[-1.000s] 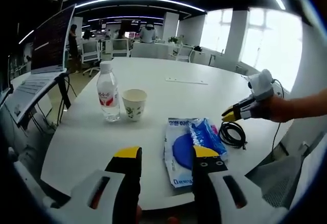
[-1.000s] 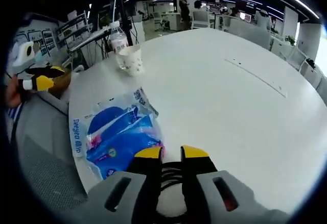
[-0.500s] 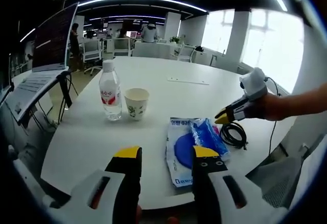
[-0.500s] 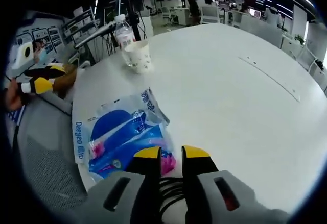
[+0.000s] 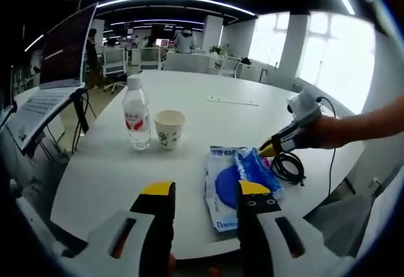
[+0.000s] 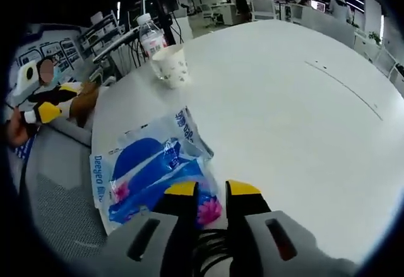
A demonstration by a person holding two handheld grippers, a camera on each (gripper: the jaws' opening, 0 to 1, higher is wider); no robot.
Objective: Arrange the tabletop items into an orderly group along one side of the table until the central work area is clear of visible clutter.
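Your right claw (image 6: pixel 204 188), jaws slightly apart and empty, hovers between the blue packet (image 6: pixel 151 173) and black cable (image 5: pixel 287 165). Judged next: grip the packet. Your left claw (image 5: pixel 199 190) hangs apart off the table (image 5: pixel 208 122).

Your left gripper view looks from just off the near edge of the white tabletop (image 5: pixel 208 116), level and fairly low, facing across it toward the office and bright windows; its own jaws rise from the bottom, well short of the things. Your right gripper view sits much closer and higher, tilted down over the tabletop's corner, its jaws right above the blue packet (image 6: pixel 148 173) and the black cable (image 6: pixel 205 255). Both views share that packet (image 5: pixel 237 179), the paper cup (image 5: pixel 168 127) (image 6: pixel 170 64), the water bottle (image 5: pixel 136 113) (image 6: pixel 149 34) and the cable (image 5: pixel 289 165). Each camera catches the other gripper: the right gripper (image 5: pixel 271 147) enters from the right, the left gripper (image 6: pixel 41 111) from the left.
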